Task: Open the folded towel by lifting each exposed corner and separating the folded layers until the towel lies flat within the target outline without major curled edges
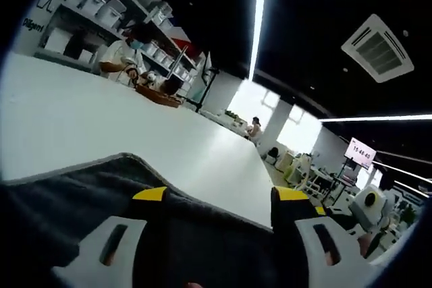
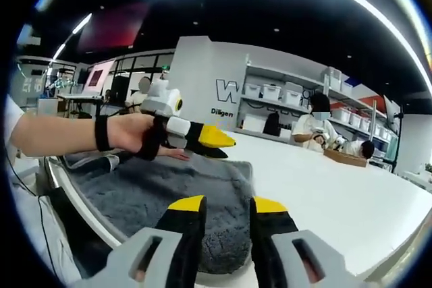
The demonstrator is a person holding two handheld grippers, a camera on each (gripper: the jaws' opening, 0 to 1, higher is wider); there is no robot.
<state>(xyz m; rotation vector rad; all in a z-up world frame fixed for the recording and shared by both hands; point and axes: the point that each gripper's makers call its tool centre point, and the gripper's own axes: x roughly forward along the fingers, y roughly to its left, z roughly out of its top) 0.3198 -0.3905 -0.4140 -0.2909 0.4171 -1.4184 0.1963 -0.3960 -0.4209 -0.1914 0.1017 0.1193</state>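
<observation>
- Grey towel [image 2: 169, 193] lies lower left on the white surface [image 2: 337, 187]; soft, limp, light (judging by its pile), so pinch its edge.
- Left gripper [image 2: 214, 141] fingers look closed, grip unclear; right gripper [image 2: 227, 204] fingers slightly parted, empty.

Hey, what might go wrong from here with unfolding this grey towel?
1. The towel lies right at the near edge of the white table, so a pull toward the person could drag it off.
2. The left gripper hovers with its tips together above the towel's far edge; a shallow pinch might lift only one layer and curl the edge.
</observation>
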